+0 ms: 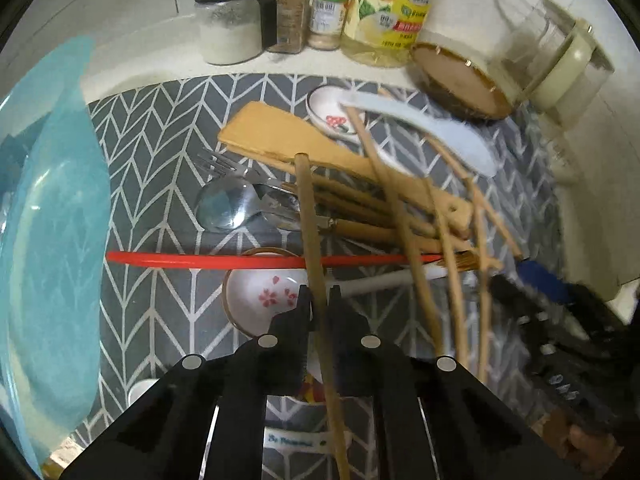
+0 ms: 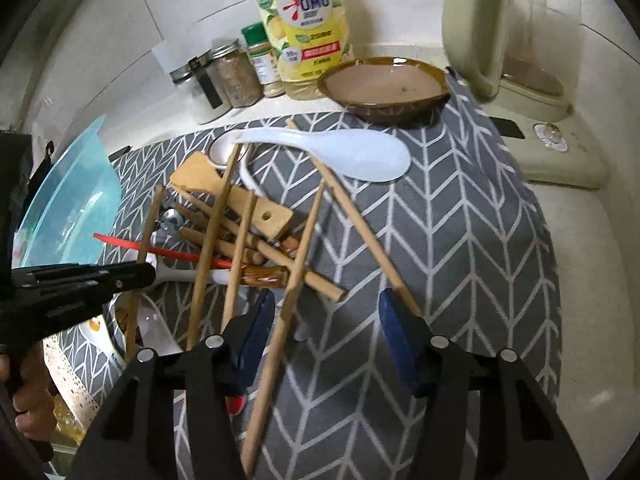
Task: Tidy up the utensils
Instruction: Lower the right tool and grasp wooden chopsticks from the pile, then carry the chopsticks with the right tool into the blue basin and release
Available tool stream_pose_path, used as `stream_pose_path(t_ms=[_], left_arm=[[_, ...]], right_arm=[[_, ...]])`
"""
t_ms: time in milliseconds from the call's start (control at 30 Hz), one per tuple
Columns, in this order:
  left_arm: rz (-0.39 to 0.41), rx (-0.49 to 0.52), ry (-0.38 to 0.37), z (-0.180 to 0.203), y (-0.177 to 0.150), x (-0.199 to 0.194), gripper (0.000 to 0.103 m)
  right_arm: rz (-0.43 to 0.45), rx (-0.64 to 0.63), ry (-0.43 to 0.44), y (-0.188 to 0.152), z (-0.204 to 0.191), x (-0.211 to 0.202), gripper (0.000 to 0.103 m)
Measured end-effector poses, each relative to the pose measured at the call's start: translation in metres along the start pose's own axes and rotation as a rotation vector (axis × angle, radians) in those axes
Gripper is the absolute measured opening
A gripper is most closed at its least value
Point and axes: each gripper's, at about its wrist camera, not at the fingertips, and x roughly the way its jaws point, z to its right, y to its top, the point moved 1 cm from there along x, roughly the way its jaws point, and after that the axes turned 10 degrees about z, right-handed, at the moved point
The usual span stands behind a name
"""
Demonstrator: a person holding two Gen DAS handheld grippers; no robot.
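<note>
A pile of utensils lies on a grey patterned mat: a wooden spatula, a metal spoon and fork, a red chopstick, a pale blue rice paddle and several wooden chopsticks. My left gripper is shut on one wooden chopstick, held upright over the pile. It shows from the side in the right wrist view. My right gripper is open, its blue pads astride a wooden chopstick that lies on the mat.
A blue plastic bowl stands at the left. A flowered small bowl sits under the left gripper. Spice jars, a detergent bottle, a brown dish and a cream kettle line the back.
</note>
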Motion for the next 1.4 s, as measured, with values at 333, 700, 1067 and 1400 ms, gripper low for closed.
stream_pose_path(t_ms=[333,700,1067,1400], left_arm=[[0.043,0.012,-0.087,0.010,0.009,-0.041,0.008],[0.144,-0.029,-0.184,-0.003,0.024,-0.123,0.007],[0.301,-0.068,-0.044,-0.133,0.069,-0.213,0.008],[0.132,-0.036,0.047,-0.236,0.062,-0.118,0.008]], right_arm=[[0.030,-0.102,-0.077,-0.009,-0.016,0.014,0.017],[0.120,0.127,0.039,0.018,-0.002,-0.044,0.007],[0.182,0.138,0.451,0.124,-0.173,-0.078,0.007],[-0.040,0.176,0.397,0.109,-0.296,0.030,0.007]])
